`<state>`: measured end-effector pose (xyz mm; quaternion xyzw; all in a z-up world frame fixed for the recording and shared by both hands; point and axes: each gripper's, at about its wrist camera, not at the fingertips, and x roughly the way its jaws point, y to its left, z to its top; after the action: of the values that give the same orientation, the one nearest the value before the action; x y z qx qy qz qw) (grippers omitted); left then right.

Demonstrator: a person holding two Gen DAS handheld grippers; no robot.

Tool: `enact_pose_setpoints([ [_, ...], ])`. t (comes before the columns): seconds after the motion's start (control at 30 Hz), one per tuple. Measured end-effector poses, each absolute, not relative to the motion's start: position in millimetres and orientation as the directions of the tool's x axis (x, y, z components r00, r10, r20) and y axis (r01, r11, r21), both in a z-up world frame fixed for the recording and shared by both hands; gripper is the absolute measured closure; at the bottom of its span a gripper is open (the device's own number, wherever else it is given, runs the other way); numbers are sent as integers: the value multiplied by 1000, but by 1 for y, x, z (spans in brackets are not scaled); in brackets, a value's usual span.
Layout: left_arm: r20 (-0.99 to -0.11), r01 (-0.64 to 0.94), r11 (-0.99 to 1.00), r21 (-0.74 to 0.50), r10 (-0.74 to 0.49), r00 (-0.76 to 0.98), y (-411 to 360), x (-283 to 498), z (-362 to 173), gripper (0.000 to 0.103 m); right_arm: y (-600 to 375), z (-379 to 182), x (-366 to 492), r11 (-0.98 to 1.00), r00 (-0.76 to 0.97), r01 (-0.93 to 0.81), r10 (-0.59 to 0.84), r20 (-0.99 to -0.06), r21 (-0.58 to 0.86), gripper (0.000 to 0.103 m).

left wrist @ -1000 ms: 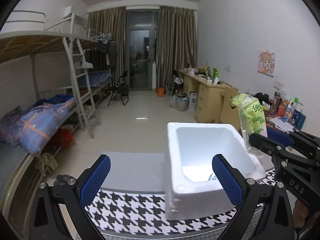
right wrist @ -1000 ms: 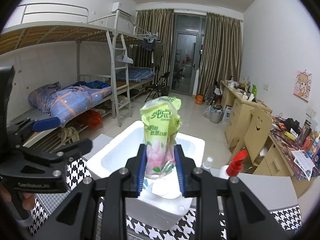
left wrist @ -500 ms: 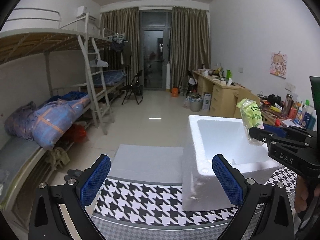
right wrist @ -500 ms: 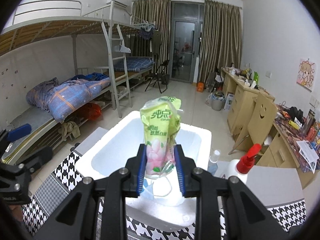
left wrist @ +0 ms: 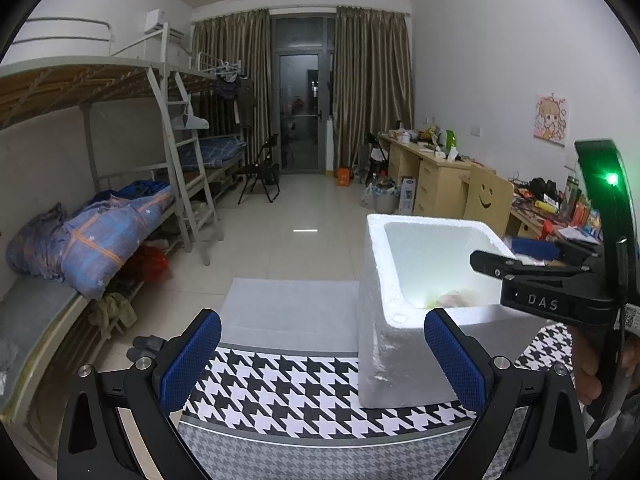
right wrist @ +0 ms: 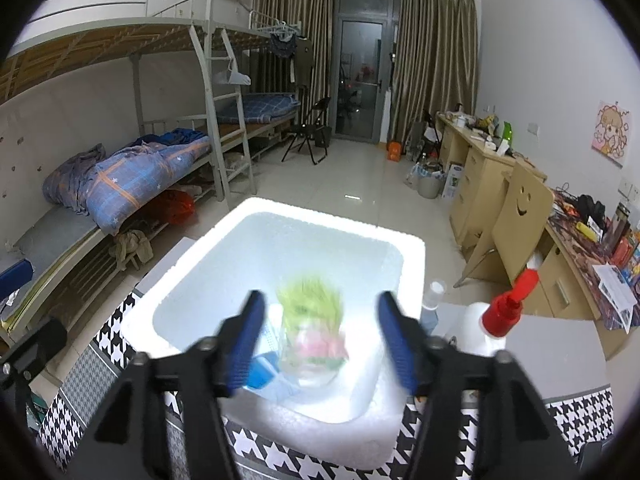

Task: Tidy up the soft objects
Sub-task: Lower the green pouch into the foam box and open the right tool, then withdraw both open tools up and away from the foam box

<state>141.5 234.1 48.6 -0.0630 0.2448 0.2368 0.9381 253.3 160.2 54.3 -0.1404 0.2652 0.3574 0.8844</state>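
Blurred green pack (right wrist: 310, 326) upright, green end up

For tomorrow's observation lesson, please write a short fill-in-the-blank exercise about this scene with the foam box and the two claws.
1. The green packet is inside the white foam ____.
2. The foam box stands on a cloth with a black-and-white ____ pattern.
3. The pads of the right claw are coloured ____.
4. The white bottle beside the box has a ____ spray top.

Missing words: box; houndstooth; blue; red
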Motion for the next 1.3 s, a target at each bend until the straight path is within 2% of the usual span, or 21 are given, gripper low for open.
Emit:
enact_pose_setpoints([
  [0.63, -444, -489, 872, 4, 440, 781, 207, 125, 60, 1, 117, 73, 219, 704, 615, -710, 605, -506, -21, 30],
  [0.77, -432, -498, 867, 17, 455, 778, 200, 118, 60, 1, 107, 75, 209, 704, 623, -710, 615, -483, -19, 20],
  [1.3, -385, -484, 874, 43, 462, 799, 164, 90, 61, 1, 70, 74, 176, 688, 613, -726, 651, -447, 5, 17],
])
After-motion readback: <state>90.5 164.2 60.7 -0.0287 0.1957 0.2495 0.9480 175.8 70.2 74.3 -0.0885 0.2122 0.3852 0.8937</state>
